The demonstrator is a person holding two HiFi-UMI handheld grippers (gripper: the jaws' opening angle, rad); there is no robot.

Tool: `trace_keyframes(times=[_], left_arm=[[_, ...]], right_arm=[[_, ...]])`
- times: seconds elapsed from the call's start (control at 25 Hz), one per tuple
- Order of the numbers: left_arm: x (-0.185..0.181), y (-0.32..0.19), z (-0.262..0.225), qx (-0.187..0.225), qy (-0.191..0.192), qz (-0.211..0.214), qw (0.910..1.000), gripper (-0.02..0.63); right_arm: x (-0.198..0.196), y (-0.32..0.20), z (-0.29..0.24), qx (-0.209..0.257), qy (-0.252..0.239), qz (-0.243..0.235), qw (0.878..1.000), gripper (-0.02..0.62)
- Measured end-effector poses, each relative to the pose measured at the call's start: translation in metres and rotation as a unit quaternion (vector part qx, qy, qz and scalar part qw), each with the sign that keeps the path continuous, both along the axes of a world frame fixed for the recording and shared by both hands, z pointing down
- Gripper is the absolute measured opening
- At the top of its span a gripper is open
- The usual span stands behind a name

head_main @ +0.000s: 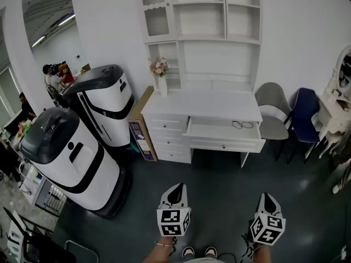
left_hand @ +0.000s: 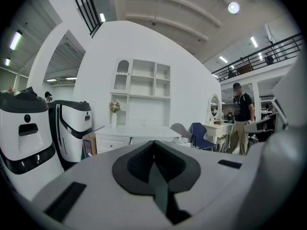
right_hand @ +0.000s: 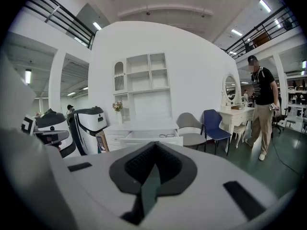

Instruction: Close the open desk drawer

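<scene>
A white desk (head_main: 200,102) with a shelf unit on top stands against the far wall. Its wide middle drawer (head_main: 224,135) is pulled out, and a pair of glasses (head_main: 242,125) lies inside it. The drawer (right_hand: 151,137) shows front-on in the right gripper view, and the desk (left_hand: 136,132) shows in the left gripper view. My left gripper (head_main: 176,190) and right gripper (head_main: 267,199) hang side by side above the dark floor, well short of the desk. Both point towards it with jaws together and nothing between them: left gripper (left_hand: 153,143), right gripper (right_hand: 154,145).
Two big white-and-black machines (head_main: 68,158) (head_main: 104,98) stand left of the desk, with a cardboard box (head_main: 140,126) between them and it. A flower vase (head_main: 160,74) sits on the desk. To the right are a grey chair (head_main: 272,112), a blue chair (head_main: 304,115) and a standing person (right_hand: 261,110).
</scene>
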State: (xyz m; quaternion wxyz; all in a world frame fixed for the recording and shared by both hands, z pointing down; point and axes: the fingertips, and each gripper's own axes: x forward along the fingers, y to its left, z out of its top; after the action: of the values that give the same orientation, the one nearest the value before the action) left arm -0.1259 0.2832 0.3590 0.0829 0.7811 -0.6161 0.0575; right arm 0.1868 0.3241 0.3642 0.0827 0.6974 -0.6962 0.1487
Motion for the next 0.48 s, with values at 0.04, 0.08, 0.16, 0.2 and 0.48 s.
trace_keyframes(times=[0.04, 0.08, 0.16, 0.2, 0.48], left_arm=[[-0.001, 0.0, 0.0, 0.0, 0.002, -0.001, 1.0, 0.018], [-0.003, 0.0, 0.001, 0.0, 0.003, -0.003, 1.0, 0.018], [-0.006, 0.001, 0.002, 0.0, 0.005, -0.005, 1.0, 0.02], [-0.007, 0.002, 0.003, -0.001, 0.005, -0.005, 1.0, 0.018], [-0.014, 0.008, 0.005, 0.003, 0.016, -0.013, 0.9998, 0.02]], right_arm=[[-0.001, 0.0, 0.0, 0.0, 0.001, -0.001, 1.0, 0.005], [-0.003, 0.0, 0.0, 0.0, 0.002, -0.002, 1.0, 0.005], [-0.005, 0.001, 0.0, 0.0, 0.003, -0.003, 1.0, 0.005], [-0.006, 0.001, 0.0, 0.0, 0.003, -0.003, 1.0, 0.005], [-0.008, 0.006, 0.002, 0.003, -0.007, 0.004, 1.0, 0.005]])
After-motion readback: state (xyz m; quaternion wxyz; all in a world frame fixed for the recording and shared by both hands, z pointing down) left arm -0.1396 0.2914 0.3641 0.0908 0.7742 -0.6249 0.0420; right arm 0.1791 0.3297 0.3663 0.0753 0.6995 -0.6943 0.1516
